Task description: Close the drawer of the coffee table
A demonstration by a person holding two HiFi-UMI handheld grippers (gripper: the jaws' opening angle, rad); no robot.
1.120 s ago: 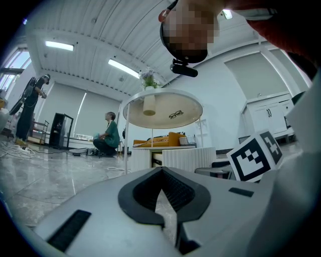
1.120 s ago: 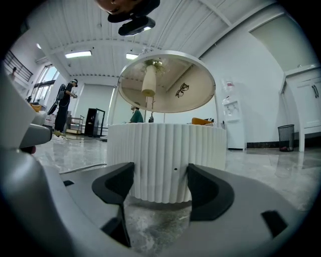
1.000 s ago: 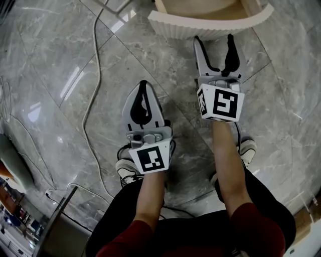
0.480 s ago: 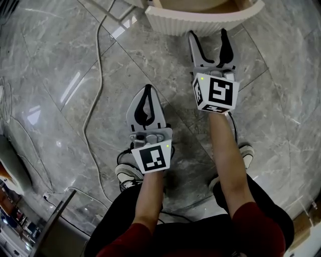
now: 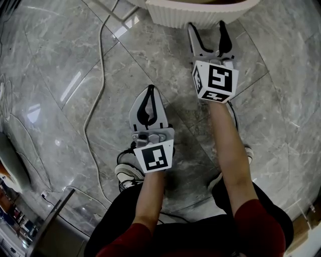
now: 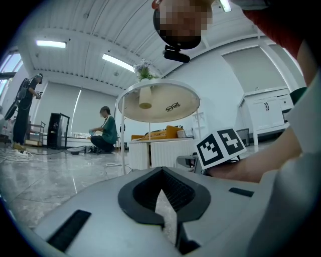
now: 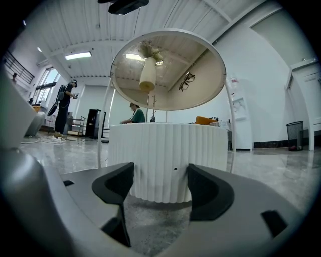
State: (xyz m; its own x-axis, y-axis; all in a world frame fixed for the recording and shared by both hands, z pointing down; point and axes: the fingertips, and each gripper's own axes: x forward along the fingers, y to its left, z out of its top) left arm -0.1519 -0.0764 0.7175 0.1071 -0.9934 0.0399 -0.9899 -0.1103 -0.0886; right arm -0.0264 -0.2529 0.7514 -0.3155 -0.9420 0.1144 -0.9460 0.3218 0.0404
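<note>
- Cable (image 5: 95, 100): winds down the grey marble floor (image 5: 50, 75) at far left, well apart from both grippers.
- Left gripper (image 5: 148, 91): hangs low over the floor, ahead of the left shoe (image 5: 128, 173), pointing forward. Jaws pressed together with nothing between them, as the left gripper view confirms (image 6: 161, 175). Stays well short of the drawer.
- Left cube (image 5: 154, 157): sits at the rear of the left gripper, over a bare forearm and a red sleeve (image 5: 130, 241).
- Bystanders: one crouches far off on the floor (image 6: 104, 131) and one stands at the left edge (image 6: 25, 110), both seen past the left gripper.
- Drawer (image 5: 200, 14): lies at the top edge of the head view, directly ahead of the right gripper. Presents a white, ribbed, curved front with a thin tan strip of its inside behind it. Fills the space beyond the jaws in the right gripper view (image 7: 170, 155).
- Table (image 7: 168, 70): spreads a round top over the drawer, seen from below.
- Right gripper (image 5: 206, 26): reaches forward, farther than the left. Jaws wide apart and holding nothing (image 7: 159, 173), with their tips at the foot of the ribbed front. Contact with the front cannot be told.
- Right cube (image 5: 215, 81): rides behind the right jaws, over the right forearm.
</note>
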